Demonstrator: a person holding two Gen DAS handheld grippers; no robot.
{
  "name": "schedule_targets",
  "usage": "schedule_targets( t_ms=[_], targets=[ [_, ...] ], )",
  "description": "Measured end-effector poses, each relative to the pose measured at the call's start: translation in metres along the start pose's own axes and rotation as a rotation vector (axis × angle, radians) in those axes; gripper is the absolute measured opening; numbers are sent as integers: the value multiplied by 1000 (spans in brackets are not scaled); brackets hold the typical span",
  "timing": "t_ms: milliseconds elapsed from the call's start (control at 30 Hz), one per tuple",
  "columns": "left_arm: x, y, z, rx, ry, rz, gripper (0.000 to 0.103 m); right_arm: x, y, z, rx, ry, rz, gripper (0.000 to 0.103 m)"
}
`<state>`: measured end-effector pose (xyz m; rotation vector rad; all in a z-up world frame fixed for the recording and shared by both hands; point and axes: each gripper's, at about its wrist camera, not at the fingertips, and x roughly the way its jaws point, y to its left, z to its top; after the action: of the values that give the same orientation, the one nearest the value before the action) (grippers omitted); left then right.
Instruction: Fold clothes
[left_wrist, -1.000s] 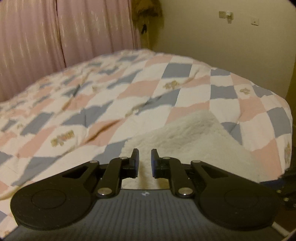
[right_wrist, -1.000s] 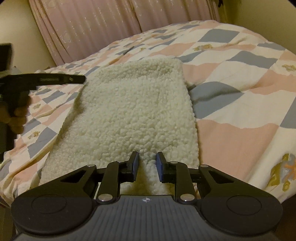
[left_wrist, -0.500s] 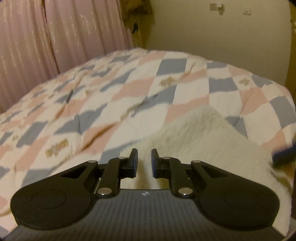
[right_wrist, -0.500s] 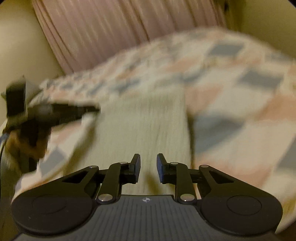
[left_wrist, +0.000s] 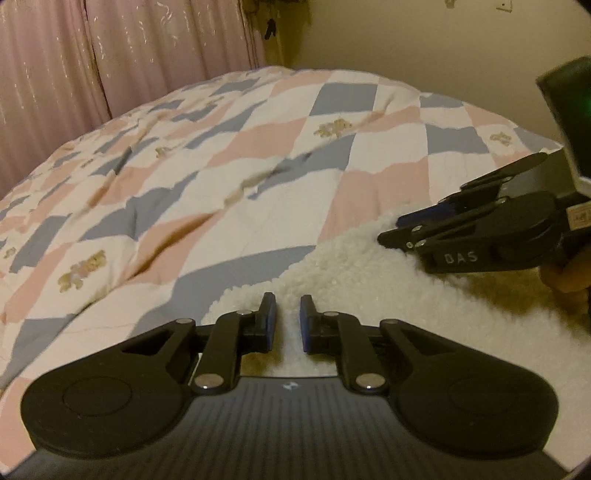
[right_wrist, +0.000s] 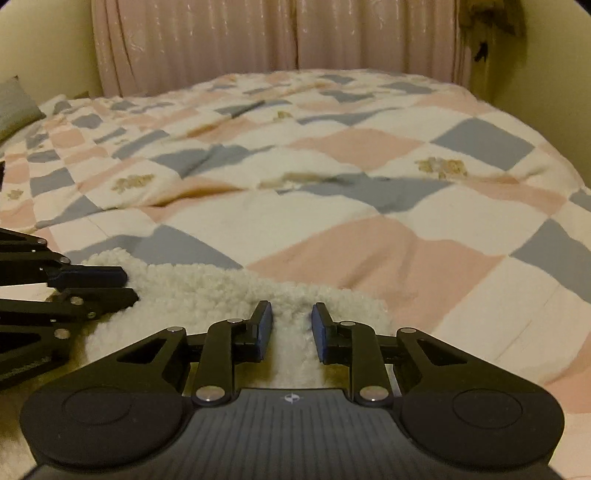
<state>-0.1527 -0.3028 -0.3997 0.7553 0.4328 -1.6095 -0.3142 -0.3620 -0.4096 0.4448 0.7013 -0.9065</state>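
Note:
A cream fleece garment (left_wrist: 369, 273) lies on the checked quilt (left_wrist: 258, 177) near the bed's front edge. In the left wrist view my left gripper (left_wrist: 288, 317) sits at the garment's left corner, its jaws narrow with fleece between them. My right gripper (left_wrist: 391, 230) comes in from the right, fingertips on the fleece. In the right wrist view my right gripper (right_wrist: 292, 325) has a ridge of the garment (right_wrist: 207, 284) pinched between its blue pads, just short of the fleece's far edge. My left gripper (right_wrist: 127, 286) lies level beside it on the left, fingers close together.
The pink, grey and white quilt (right_wrist: 369, 206) stretches far ahead. Pink curtains (right_wrist: 258, 37) hang behind the bed, and a pale wall (left_wrist: 406, 44) stands at the right. A grey pillow (right_wrist: 14, 107) lies at the far left. A hand (left_wrist: 565, 280) holds the right gripper.
Both grippers have moved forward over the garment and drawn close together. The long stretch of fleece seen ahead a second ago is now a short strip under the fingers.

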Motion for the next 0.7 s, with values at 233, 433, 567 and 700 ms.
schedule_targets(
  t_ms=[233, 433, 567, 700],
  targets=[
    [-1, -9, -1, 32, -7, 42, 8, -5, -3, -3, 13, 9, 1, 26],
    [-69, -7, -4, 21, -95, 67, 13, -83, -2, -13, 89, -102, 22, 34],
    [-120, -18, -31, 0, -115, 57, 13, -140, -1, -58, 150, -154, 91, 34],
    [-151, -42, -59, -17, -90, 45, 14, -166, 13, -106, 164, -123, 120, 34]
  ],
)
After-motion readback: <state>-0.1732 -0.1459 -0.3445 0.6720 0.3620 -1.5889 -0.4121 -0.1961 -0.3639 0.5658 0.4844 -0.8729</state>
